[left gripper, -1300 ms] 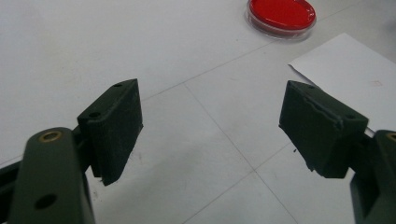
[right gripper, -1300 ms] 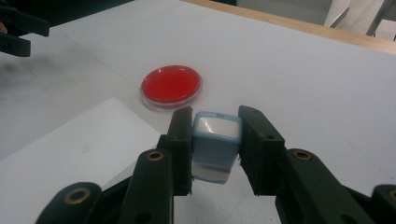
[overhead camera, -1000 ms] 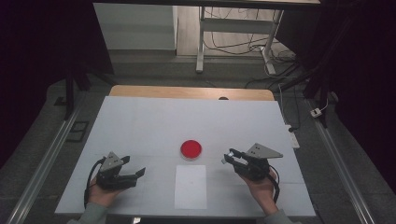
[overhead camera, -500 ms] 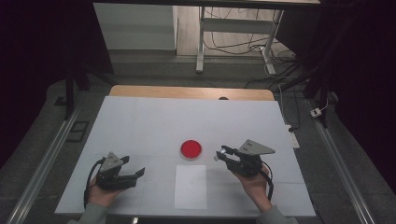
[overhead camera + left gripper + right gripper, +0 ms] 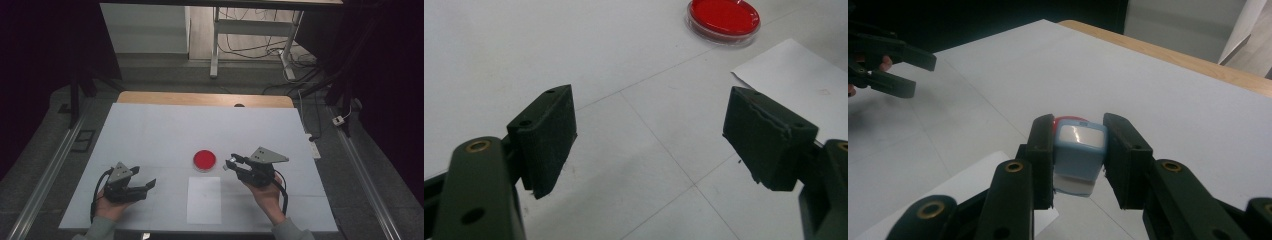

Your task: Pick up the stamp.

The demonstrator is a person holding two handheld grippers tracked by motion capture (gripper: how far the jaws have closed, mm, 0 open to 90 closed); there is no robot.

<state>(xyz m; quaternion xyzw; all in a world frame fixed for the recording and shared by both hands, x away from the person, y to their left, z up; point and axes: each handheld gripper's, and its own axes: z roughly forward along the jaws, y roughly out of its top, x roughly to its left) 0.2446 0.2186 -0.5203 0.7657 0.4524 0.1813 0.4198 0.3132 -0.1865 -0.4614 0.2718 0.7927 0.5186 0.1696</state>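
Right gripper (image 5: 231,163) (clamping a blue block (image 5: 1079,152)) moved nearer the red dish (image 5: 205,160).

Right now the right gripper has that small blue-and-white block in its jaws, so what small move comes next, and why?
Probably ease the right gripper forward and down over the red ink pad. It is shut on the stamp, which hangs beside the pad and clear of the table, and the white paper sheet is blank. The left gripper stands open and idle.

Desk legs (image 5: 215,45), perhaps cables (image 5: 250,47)
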